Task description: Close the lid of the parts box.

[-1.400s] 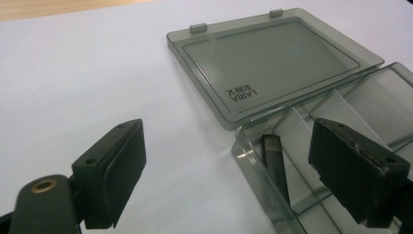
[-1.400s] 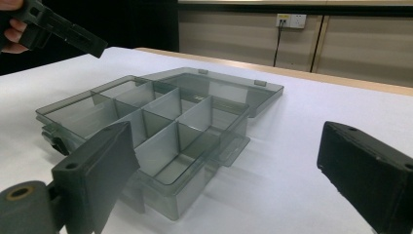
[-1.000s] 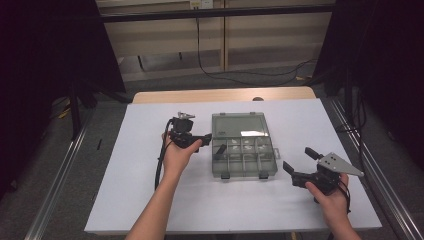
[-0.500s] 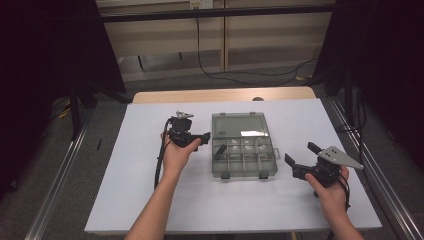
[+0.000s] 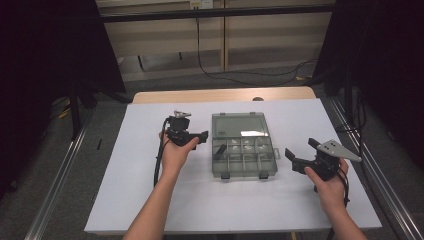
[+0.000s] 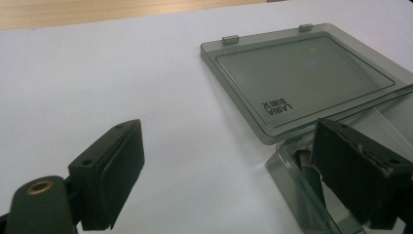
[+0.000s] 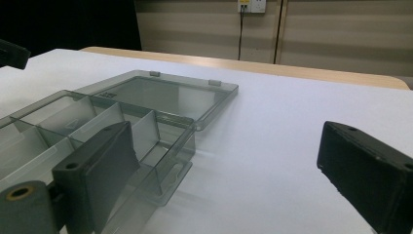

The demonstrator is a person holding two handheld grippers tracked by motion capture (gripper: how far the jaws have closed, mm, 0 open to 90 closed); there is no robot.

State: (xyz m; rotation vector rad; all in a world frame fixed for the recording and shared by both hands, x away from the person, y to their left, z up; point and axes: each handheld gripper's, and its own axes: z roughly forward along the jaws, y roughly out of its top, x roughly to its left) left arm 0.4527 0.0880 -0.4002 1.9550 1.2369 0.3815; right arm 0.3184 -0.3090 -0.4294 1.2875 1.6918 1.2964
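A smoky clear compartment box (image 5: 243, 157) lies open in the middle of the white table, its lid (image 5: 239, 126) folded flat on the far side. My left gripper (image 5: 199, 135) sits just left of the box, level with the hinge. In the left gripper view its jaws (image 6: 234, 170) stand wide open; the box's corner (image 6: 302, 180) lies by the right-hand jaw and the lid (image 6: 307, 78) is beyond. My right gripper (image 5: 301, 150) hovers right of the box, open with nothing between its jaws (image 7: 229, 180). Empty compartments (image 7: 73, 122) and the lid (image 7: 165, 95) lie to their left.
The white table sheet (image 5: 150, 200) extends well to the left, right and front of the box. A wooden edge (image 5: 220, 95) shows at the far side. Metal rails (image 5: 55, 185) run along both sides, and a cable (image 5: 200, 50) hangs behind.
My right gripper has shifted a little toward the far side of the table, beside the box. The left gripper and the box have stayed put.
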